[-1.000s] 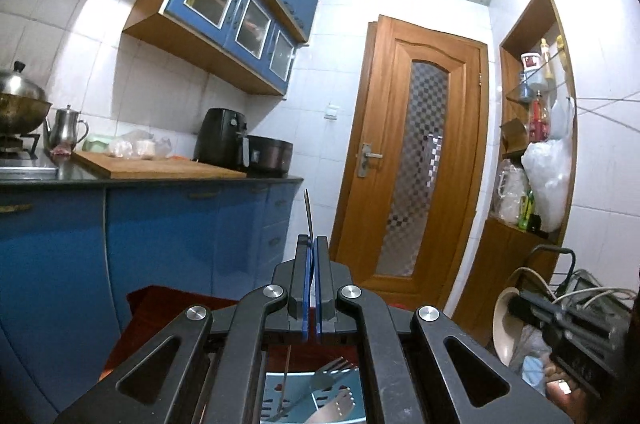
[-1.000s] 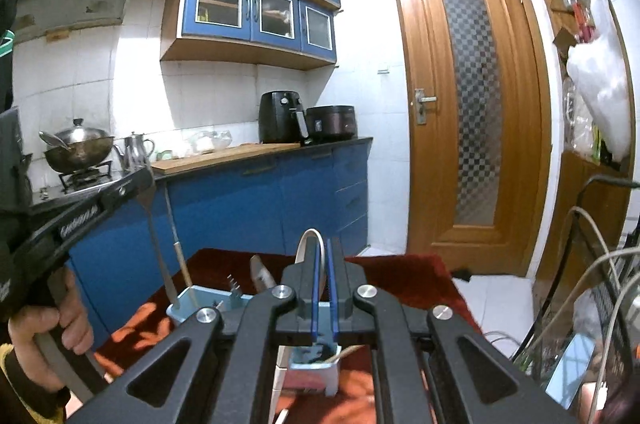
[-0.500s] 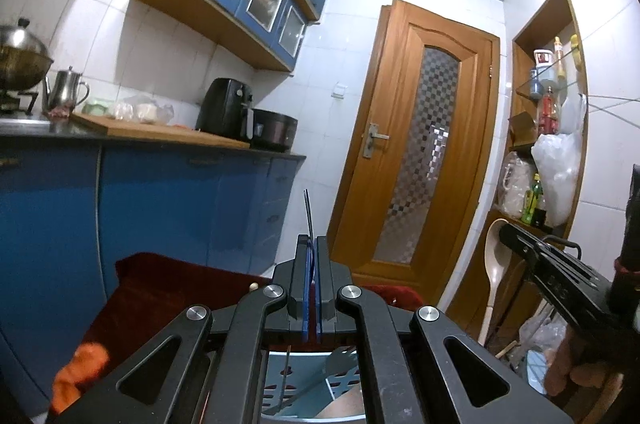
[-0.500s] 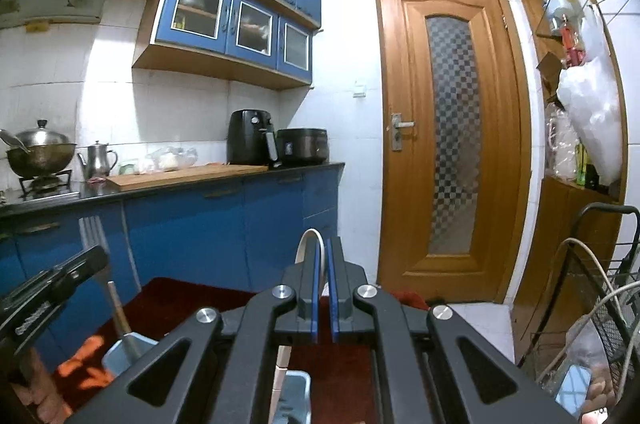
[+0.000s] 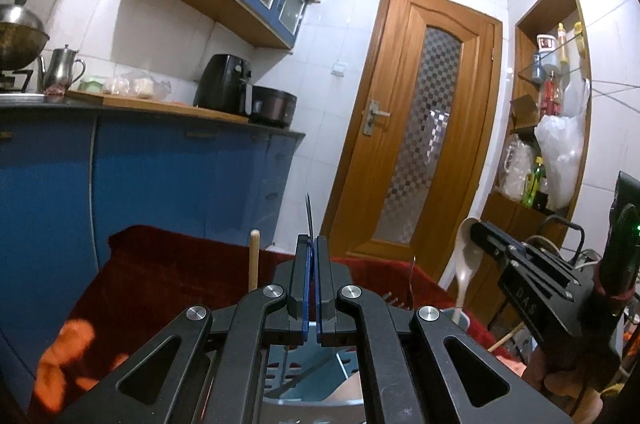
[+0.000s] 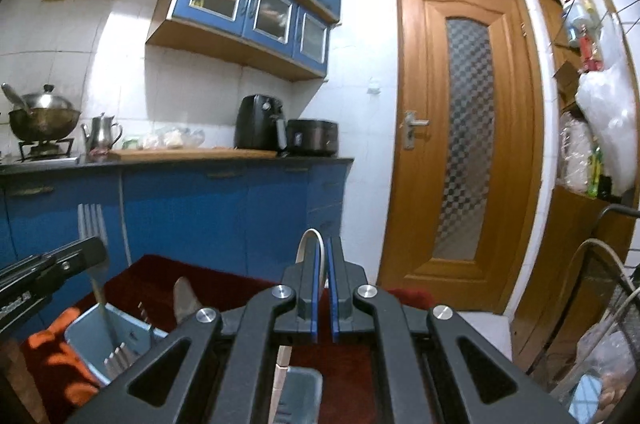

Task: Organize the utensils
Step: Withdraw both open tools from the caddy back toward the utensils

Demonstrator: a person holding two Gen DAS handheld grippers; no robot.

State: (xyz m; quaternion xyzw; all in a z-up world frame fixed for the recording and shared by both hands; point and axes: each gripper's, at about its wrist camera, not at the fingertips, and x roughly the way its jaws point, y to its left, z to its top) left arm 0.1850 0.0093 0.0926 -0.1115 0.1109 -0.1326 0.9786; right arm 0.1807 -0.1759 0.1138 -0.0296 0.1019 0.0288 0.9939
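Gripping a fork [image 6: 91,224] and, seemingly, a spoon [image 5: 469,252].

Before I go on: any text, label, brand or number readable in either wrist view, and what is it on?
"DAS": faint raised letters on the body of the right gripper, seen in the left wrist view.
White lettering on the side of the left gripper, at the right wrist view's left edge: too blurred to read.
Labels on the bottles and the jar in the wooden shelf niche: too small to read.
Nothing else legible.
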